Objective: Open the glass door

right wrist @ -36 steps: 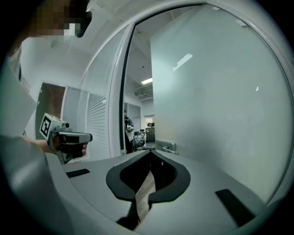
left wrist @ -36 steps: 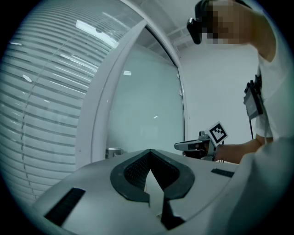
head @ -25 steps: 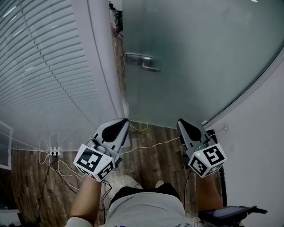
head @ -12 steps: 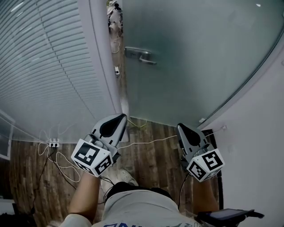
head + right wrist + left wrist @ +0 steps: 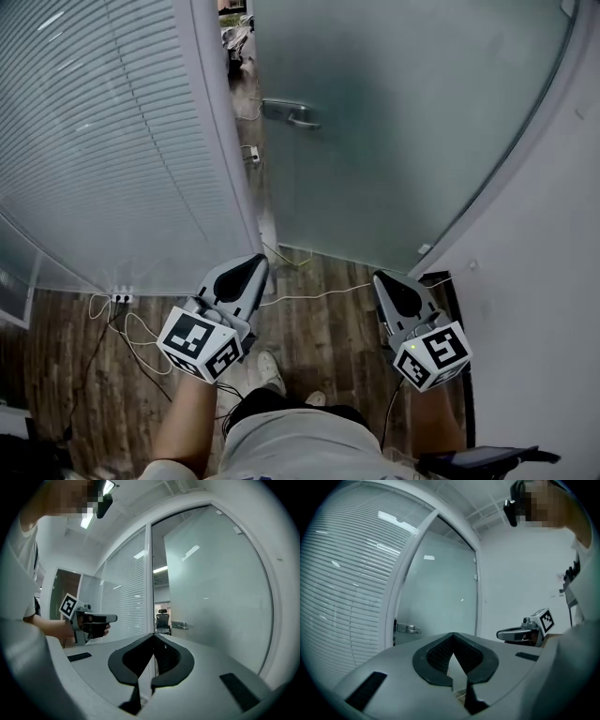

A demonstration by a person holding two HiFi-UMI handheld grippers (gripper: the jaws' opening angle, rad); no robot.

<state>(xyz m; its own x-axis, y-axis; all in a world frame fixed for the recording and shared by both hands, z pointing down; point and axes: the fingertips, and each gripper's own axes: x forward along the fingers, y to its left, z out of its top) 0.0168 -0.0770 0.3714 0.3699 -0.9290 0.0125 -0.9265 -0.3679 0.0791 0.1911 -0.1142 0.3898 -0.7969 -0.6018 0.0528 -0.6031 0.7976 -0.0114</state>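
The frosted glass door [image 5: 403, 122] stands slightly ajar, with a dark gap along its left edge. Its metal lever handle [image 5: 289, 113] sits near that edge, also seen as the handle [image 5: 408, 629] and the handle [image 5: 179, 626]. My left gripper [image 5: 255, 265] and right gripper [image 5: 382, 280] are held side by side, level, well short of the door and touching nothing. The left gripper [image 5: 453, 634] is shut and empty. So is the right gripper [image 5: 153, 635]. Each gripper view shows the other: the right gripper [image 5: 520, 633] and the left gripper [image 5: 93, 618].
A glass wall with slatted blinds [image 5: 94, 141] and a white frame post [image 5: 220, 131] stand left of the door. A white wall [image 5: 544, 281] is on the right. Cables and a power strip [image 5: 117, 298] lie on the wood floor. An office chair [image 5: 162, 619] shows through the gap.
Both grippers have travelled together with the person and stayed shut. In the head view the door handle now sits higher and smaller, and more floor shows below the door.
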